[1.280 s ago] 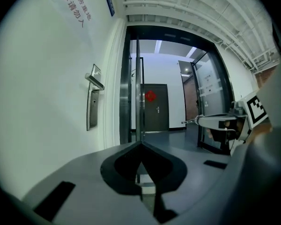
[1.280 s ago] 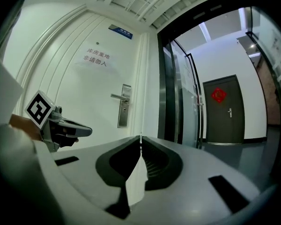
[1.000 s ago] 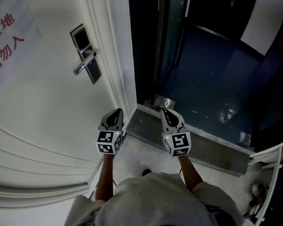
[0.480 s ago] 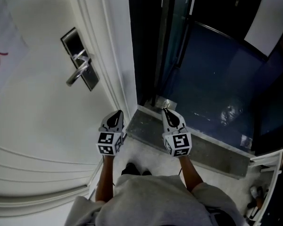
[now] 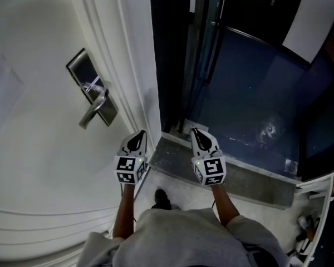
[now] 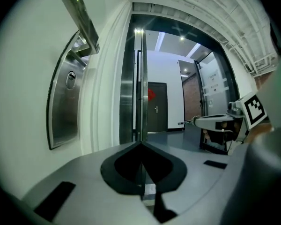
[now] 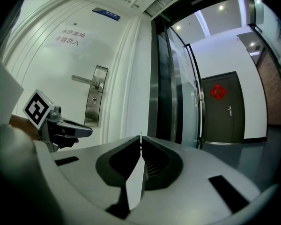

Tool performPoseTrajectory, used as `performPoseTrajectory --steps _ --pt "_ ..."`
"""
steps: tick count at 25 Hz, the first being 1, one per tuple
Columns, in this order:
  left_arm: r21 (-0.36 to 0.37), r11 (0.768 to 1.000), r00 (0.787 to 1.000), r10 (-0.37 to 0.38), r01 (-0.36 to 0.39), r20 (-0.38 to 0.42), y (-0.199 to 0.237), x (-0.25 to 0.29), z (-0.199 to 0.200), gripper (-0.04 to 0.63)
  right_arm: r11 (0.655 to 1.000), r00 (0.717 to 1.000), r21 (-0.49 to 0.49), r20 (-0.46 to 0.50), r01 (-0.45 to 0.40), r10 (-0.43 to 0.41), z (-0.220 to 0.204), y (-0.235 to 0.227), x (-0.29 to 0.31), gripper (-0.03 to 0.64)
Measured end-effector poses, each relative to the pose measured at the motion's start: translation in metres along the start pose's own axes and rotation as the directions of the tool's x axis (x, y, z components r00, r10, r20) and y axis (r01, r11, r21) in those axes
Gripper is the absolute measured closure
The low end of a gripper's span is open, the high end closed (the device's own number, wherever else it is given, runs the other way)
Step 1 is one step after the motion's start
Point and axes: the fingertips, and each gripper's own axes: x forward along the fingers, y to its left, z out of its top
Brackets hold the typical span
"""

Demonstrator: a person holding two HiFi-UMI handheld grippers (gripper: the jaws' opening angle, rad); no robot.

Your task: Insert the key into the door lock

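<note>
The key is gripped edge-on in the clenched right gripper, and only its thin tip is seen past the jaw tips. The left gripper is clenched too, and nothing is seen between its jaws. Both grippers are held about level, side by side and apart, at the edge of the white door. The steel lock, with a lever handle, is mounted on the door. In the head view it is placed up and to the left of the left gripper, well apart from the key. In the left gripper view a keyhole is seen on the lock, below the handle.
</note>
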Motion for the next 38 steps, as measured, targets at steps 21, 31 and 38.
performPoseTrajectory --steps 21,31,38 --pt "0.002 1.000 1.000 -0.028 0.028 -0.010 0.043 0.057 0.008 0.578 1.000 1.000 -0.021 0.019 0.006 -0.006 0.015 -0.016 0.083 0.586" --pt "-0.017 0.978 0.978 0.209 -0.209 -0.011 0.046 0.028 0.010 0.578 0.975 0.974 -0.021 0.052 -0.221 0.221 0.021 -0.010 0.106 0.587" --pt "-0.038 0.911 0.912 0.411 -0.411 -0.009 0.072 -0.038 0.012 0.578 0.908 0.905 -0.032 0.080 -0.417 0.418 0.038 0.049 0.118 0.586"
